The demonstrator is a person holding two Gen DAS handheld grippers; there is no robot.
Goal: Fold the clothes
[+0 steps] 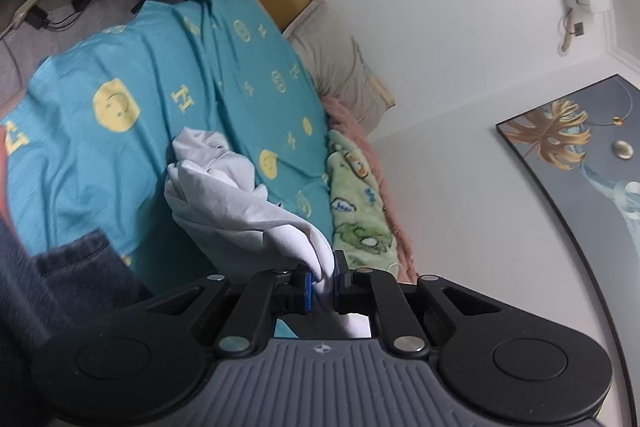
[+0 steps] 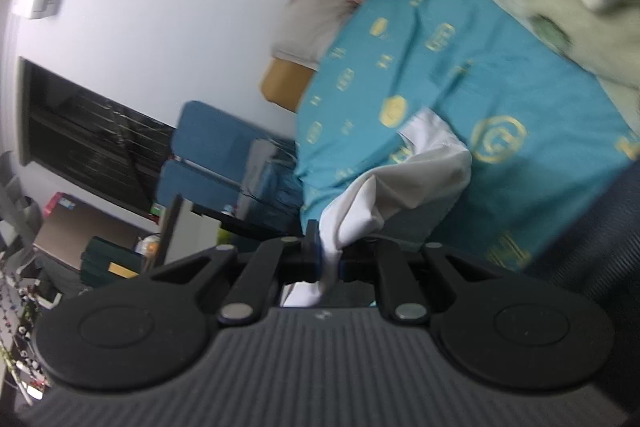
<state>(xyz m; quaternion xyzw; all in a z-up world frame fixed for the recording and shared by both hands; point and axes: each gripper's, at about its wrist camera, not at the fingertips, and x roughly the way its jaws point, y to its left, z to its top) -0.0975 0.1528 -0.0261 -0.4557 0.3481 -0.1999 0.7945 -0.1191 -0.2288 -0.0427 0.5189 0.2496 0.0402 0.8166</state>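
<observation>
**Both grippers pinch a white garment above the bed**

The left gripper has its two blue-padded fingers pressed together on a bunch of the white garment. A short tail of the cloth hangs back behind the pads toward the camera, while the rest runs forward from the fingertips in a twisted, crumpled mass over the teal bedsheet, which is printed with yellow smiley faces and letters. To the right of the fingers lies a green cartoon-print blanket, with a pink fluffy cover just beyond it and a grey pillow farther ahead against the white wall. A dark denim piece sits to the left of the fingers, near the camera.

The right gripper is likewise clamped on the same white garment, the fabric squeezed between its pads and a small end poking out behind them. Ahead and to the right of these fingertips the cloth billows up in a loose fold over the teal sheet. The green blanket lies far ahead and to the right, at the upper edge of the view. To the left of the fingers, past the edge of the bed, stands a blue chair and cluttered shelving. This view is blurred.
</observation>
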